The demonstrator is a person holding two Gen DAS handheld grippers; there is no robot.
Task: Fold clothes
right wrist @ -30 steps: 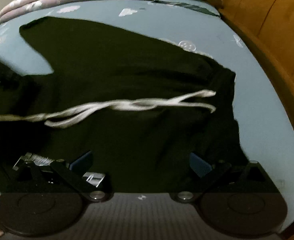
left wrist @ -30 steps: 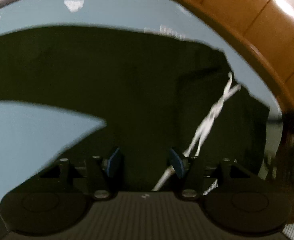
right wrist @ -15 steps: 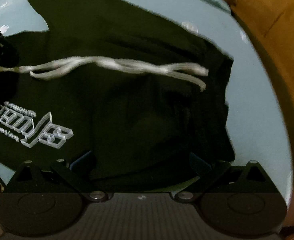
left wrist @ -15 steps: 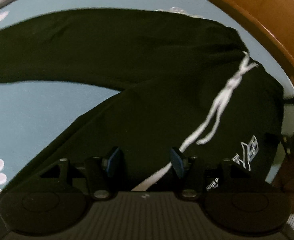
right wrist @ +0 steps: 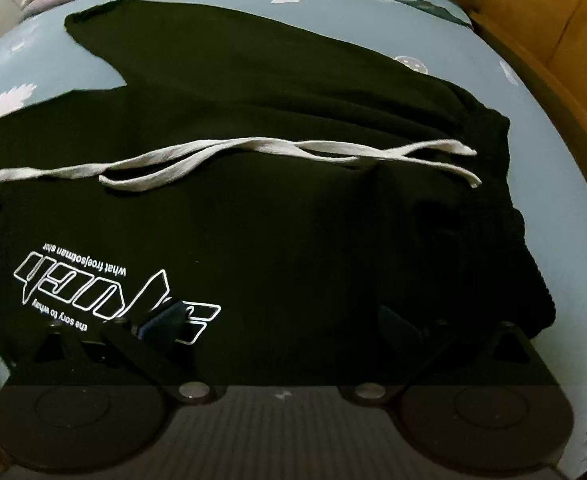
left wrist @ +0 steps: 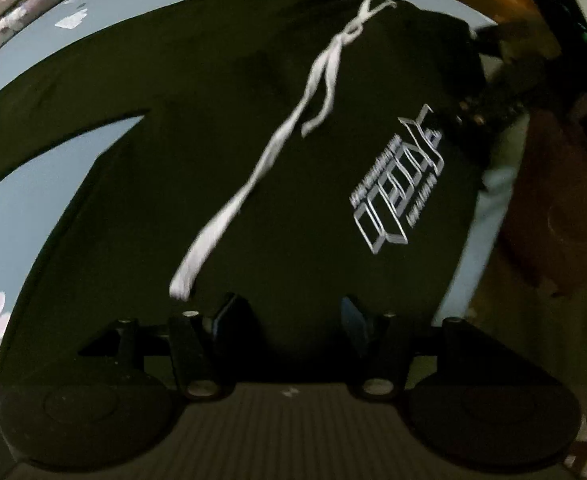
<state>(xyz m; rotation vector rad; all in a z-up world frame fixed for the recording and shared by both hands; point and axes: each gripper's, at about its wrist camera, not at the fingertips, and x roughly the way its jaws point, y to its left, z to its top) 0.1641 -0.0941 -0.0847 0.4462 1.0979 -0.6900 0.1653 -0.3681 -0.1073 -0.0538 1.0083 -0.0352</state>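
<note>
- Two sets of tongs hang over one black drawstring garment (right wrist: 293, 240), apparently trousers, spread flat on the blue flower-printed bed (right wrist: 573, 200), its waistband end near the bed edge that runs along the orange-brown wooden board (right wrist: 553, 20).
- Left tongs (left wrist: 289, 314) have jaws part-way apart and opening, with nothing between them; only dark cloth lies below.
- Right tongs (right wrist: 285, 320) stand wide apart, empty, low over the cloth beside the printed logo.
- Step in hand, as I judge it: lining up for a first grasp; no fold looks made yet.
- Next move calls for each set of tongs to pinch an edge of the cloth, keeping the loose white drawstring (right wrist: 233, 156) out of the grip.
- Writing: a white outlined logo (right wrist: 105, 300), upside down in the right view, with small lines roughly "what froejsotman" and "the sory to whay"; the big letters are not readable.
</note>
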